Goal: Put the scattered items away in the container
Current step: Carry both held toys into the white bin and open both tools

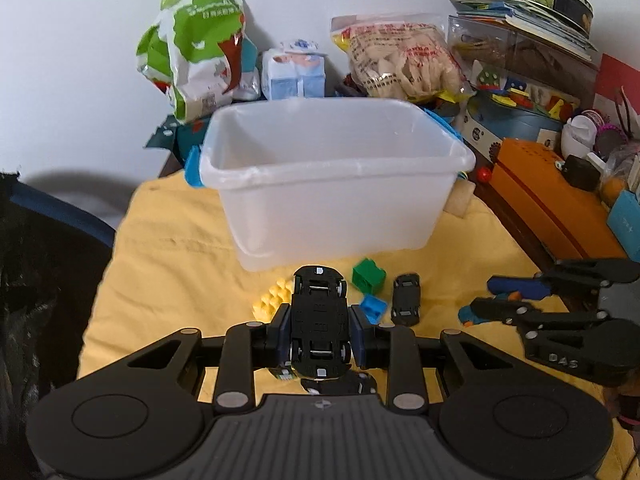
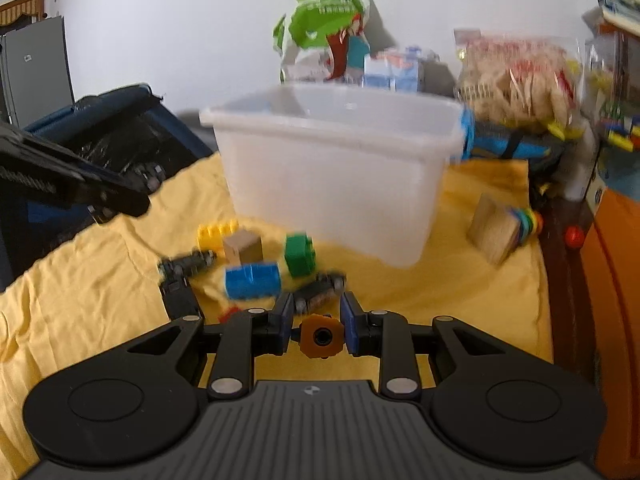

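Note:
My left gripper (image 1: 319, 332) is shut on a black toy car (image 1: 319, 312), held belly-up above the yellow cloth (image 1: 160, 264). Behind it stands the white plastic container (image 1: 332, 176), which looks empty. My right gripper (image 2: 317, 326) is shut on a small orange toy piece (image 2: 321, 336) with a dark hole. It hangs over the cloth in front of the container (image 2: 336, 160). On the cloth lie a green block (image 1: 369, 275), a blue block (image 1: 374, 307), a yellow brick (image 1: 272, 298) and another black car (image 1: 406, 298). The right gripper also shows at the right edge of the left wrist view (image 1: 516, 300).
An orange box (image 1: 548, 200) and stacked clutter line the right side. Snack bags (image 1: 200, 52) stand behind the container. A wooden block (image 2: 494, 226) with coloured rings lies right of the container. A dark chair (image 2: 100, 136) stands to the left. A wooden cube (image 2: 245, 246) lies among the blocks.

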`<state>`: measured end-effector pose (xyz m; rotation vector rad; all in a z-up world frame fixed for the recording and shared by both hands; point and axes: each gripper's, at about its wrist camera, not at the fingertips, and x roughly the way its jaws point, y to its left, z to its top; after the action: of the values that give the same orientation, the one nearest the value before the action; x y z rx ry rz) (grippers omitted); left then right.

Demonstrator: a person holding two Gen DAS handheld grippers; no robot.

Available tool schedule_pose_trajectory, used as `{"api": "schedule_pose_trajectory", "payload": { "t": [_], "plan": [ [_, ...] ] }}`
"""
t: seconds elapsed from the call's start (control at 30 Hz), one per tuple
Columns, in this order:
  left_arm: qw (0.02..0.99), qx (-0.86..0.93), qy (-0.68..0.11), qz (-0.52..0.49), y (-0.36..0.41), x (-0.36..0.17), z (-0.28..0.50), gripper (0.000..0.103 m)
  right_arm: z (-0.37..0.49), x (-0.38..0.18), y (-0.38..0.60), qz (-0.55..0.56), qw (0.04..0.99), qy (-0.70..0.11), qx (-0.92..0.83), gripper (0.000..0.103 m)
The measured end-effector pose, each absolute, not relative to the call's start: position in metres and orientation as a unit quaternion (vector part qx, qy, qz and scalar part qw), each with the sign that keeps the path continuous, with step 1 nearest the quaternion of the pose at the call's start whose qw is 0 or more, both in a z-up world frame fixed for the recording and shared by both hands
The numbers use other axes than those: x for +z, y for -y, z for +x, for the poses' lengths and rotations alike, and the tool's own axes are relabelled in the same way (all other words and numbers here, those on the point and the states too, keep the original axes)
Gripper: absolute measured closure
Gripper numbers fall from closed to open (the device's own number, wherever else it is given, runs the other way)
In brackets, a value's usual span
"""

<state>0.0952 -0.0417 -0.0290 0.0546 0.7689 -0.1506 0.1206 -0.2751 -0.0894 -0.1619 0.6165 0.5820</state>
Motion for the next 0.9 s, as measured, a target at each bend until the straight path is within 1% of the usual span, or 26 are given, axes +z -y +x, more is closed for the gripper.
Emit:
{"api": "schedule_pose_trajectory", "payload": {
  "t": [0.27, 0.37, 0.5, 0.63, 0.83, 0.9],
  "plan": [
    [0.933, -0.1, -0.345, 0.023, 0.038, 0.025, 0.115, 0.07, 0.126, -0.017, 0.259, -0.069, 0.924, -0.257, 0.275, 0.074],
    [0.937, -0.098, -0.336, 0.023, 0.031, 0.04, 0.134, 0.07, 0.14, 0.006, 0.252, -0.061, 0.933, -0.235, 0.265, 0.074],
    [0.939, -0.099, -0.327, 0.028, 0.025, 0.054, 0.168, 0.07, 0.172, 0.023, 0.239, -0.055, 0.942, -0.22, 0.246, 0.074],
    [0.937, -0.101, -0.334, 0.035, 0.024, 0.053, 0.211, 0.07, 0.208, 0.025, 0.226, -0.059, 0.947, -0.222, 0.224, 0.074],
    [0.926, -0.097, -0.363, 0.037, 0.024, 0.033, 0.262, 0.069, 0.261, -0.003, 0.217, -0.06, 0.944, -0.266, 0.187, 0.074],
    [0.925, -0.095, -0.364, 0.045, 0.025, 0.028, 0.269, 0.064, 0.273, -0.012, 0.215, -0.064, 0.942, -0.28, 0.176, 0.074]
  ]
}}
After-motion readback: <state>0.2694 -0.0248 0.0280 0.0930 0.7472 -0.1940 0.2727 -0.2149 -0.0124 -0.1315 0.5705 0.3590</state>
